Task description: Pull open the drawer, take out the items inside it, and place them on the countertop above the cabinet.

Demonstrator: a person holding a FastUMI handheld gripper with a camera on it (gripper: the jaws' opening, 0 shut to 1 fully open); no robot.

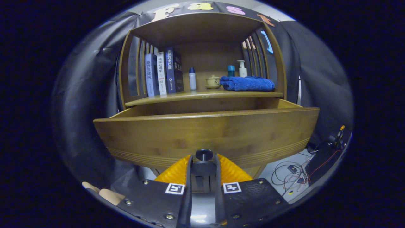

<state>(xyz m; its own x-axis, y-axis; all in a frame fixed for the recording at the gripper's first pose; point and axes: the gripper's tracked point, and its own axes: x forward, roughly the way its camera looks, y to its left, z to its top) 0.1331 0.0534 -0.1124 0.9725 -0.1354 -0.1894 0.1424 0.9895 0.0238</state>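
A bamboo cabinet stands straight ahead, and its drawer (205, 133) is pulled out toward me. The tall drawer front hides whatever lies inside. My gripper (204, 160) is at the dark round knob (204, 154) low on the drawer front, shut on the knob with one finger pressed against each side. Above the drawer runs the countertop shelf (202, 94). It carries three upright books (163, 74), a small white bottle (192, 79), a lidded teacup (213, 81), a folded blue towel (247, 84) and a pump bottle (242, 69).
Slatted side walls and a wooden roof enclose the shelf. Loose cables and small electronics (292, 174) lie on the floor beyond the drawer's right corner. A person's fingers (106, 193) show beside the gripper body on the left.
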